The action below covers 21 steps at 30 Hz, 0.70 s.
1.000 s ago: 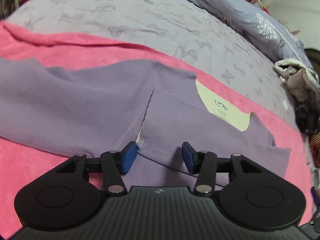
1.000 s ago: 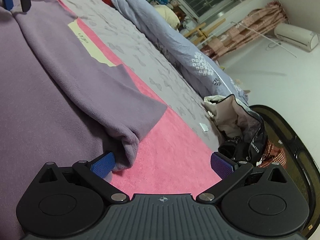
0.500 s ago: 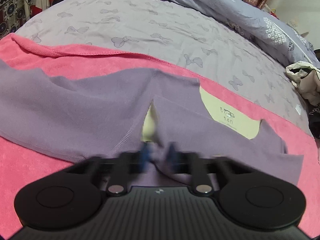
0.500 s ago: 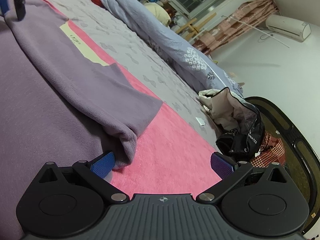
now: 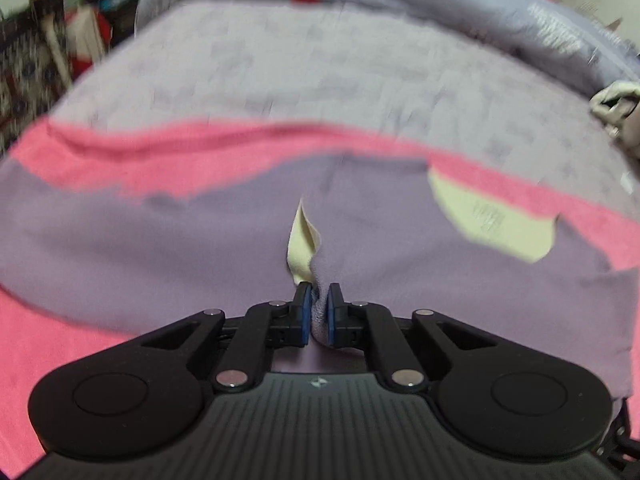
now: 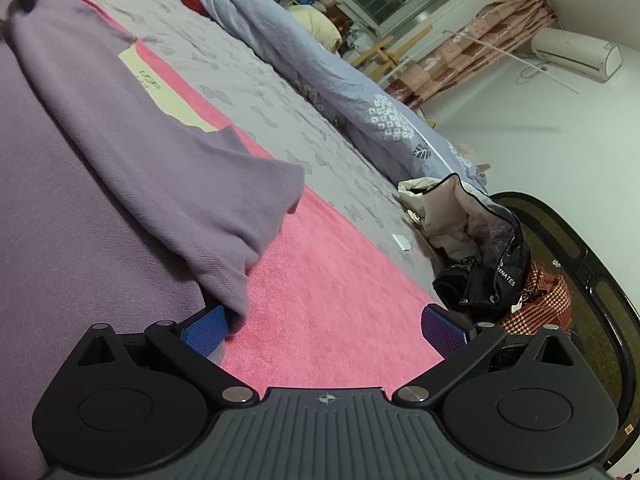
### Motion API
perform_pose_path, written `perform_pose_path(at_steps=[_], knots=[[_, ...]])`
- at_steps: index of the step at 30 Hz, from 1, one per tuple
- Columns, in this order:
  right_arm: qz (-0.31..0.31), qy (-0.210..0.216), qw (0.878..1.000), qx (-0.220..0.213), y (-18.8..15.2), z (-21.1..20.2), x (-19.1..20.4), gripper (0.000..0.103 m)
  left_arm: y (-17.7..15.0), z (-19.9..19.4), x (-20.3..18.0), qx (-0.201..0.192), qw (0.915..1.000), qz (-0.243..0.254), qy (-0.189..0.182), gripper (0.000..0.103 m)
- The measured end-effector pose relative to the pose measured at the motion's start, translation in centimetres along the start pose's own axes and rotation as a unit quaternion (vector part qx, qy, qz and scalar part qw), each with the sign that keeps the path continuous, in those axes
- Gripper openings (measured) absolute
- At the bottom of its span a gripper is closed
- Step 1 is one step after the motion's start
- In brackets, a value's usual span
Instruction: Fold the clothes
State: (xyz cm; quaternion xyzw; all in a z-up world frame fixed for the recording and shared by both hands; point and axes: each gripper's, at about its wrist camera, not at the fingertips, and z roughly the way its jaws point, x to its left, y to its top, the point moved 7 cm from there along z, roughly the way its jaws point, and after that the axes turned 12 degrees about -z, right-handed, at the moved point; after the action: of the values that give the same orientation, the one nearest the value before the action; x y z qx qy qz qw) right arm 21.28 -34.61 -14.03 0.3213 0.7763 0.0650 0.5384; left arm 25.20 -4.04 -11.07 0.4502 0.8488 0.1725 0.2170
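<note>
A purple garment (image 5: 180, 248) with a pale yellow lining lies spread on a pink towel (image 5: 132, 160) on the bed. My left gripper (image 5: 319, 312) is shut on a pinch of the purple fabric at the slit where the yellow lining (image 5: 302, 244) shows. The yellow neck label (image 5: 492, 216) sits up and to the right. In the right wrist view the same garment (image 6: 120, 168) fills the left side, its folded corner (image 6: 236, 276) resting against my right gripper's left fingertip (image 6: 206, 330). My right gripper (image 6: 324, 326) is open over bare pink towel (image 6: 332, 288).
Grey butterfly-print sheet (image 6: 256, 92) and a blue-grey duvet (image 6: 320, 68) lie beyond the towel. A beige and black bag (image 6: 468, 236) and a red checked cloth (image 6: 540, 300) sit at the bed's edge on the right. Clutter (image 5: 52, 40) stands at far left.
My left gripper went from open around the garment's slit to shut on a pinch of purple fabric, which now rises a little. The right gripper has stayed in place, open.
</note>
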Motion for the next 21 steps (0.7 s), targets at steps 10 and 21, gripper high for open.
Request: perform_pose_path(at_steps=[10,21], knots=[[-0.031,0.047,0.998,-0.011,1.2,-1.9,-0.4,0.103,0.1,0.4,0.4,0.01,0.9996,0.024,-0.013,0.023],[0.096,0.241,0.964,-0.057,10.8,-4.4,-0.5,0.074,0.2,-0.6,1.2,0.032,0.9971,-0.003,-0.069,0.045]])
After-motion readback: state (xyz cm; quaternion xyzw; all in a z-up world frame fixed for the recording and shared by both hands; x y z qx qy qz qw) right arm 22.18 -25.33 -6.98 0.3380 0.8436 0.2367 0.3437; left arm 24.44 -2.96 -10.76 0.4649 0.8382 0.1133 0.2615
